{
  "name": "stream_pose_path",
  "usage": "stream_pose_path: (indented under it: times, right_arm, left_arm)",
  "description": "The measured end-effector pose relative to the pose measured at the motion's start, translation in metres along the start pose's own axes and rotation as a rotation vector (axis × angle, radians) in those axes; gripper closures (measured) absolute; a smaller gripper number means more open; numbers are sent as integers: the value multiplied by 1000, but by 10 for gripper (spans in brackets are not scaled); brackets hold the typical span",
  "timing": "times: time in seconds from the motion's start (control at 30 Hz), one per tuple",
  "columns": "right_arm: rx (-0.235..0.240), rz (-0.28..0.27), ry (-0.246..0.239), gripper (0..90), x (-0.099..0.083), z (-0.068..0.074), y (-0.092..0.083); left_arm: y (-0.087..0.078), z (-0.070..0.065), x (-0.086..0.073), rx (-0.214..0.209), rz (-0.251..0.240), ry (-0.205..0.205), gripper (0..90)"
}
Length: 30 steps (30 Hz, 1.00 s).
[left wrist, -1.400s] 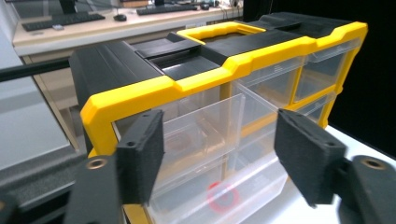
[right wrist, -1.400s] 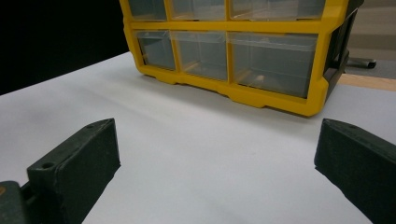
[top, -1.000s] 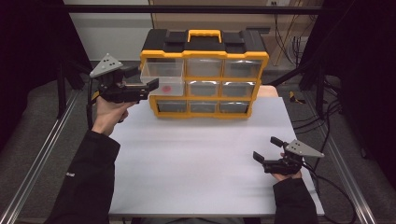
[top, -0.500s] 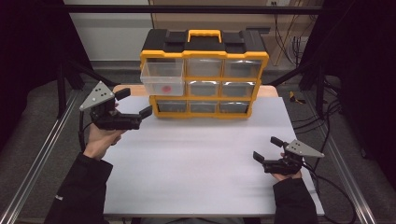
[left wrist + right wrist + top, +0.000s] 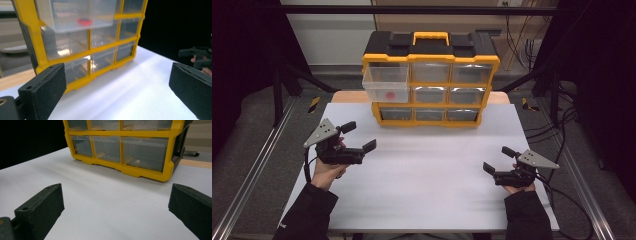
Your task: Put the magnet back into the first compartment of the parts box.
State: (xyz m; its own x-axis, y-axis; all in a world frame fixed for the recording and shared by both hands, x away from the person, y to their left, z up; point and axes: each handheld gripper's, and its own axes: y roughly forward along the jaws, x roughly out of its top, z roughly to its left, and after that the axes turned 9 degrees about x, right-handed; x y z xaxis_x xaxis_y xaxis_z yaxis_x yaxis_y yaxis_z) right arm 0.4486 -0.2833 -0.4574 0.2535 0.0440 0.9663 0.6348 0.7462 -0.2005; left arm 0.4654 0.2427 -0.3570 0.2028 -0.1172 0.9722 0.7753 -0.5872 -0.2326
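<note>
High view: left gripper [image 5: 357, 137] empty, jaws spread wide. Pulled-out clear plastic drawer [image 5: 385, 85], top-left in yellow-and-black organiser cabinet [image 5: 430, 61], sits ahead of and above it, small red item [image 5: 388, 94] inside. Drawer probably light, stiff, slick; take its front lip. Right gripper [image 5: 495, 159] empty, jaws apart.

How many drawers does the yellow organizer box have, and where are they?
9, in three rows of three on the front of the organizer box. The top left drawer is pulled out with a small red thing inside; the other eight sit closed.
</note>
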Motion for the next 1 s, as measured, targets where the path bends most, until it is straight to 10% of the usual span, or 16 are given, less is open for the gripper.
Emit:
stream_pose_path:
  times: [1.0]
  right_arm:
    - [-2, -1, 4, 5, 0, 1, -1]
  left_arm:
    - [-8, 21, -77, 29, 86, -28, 12]
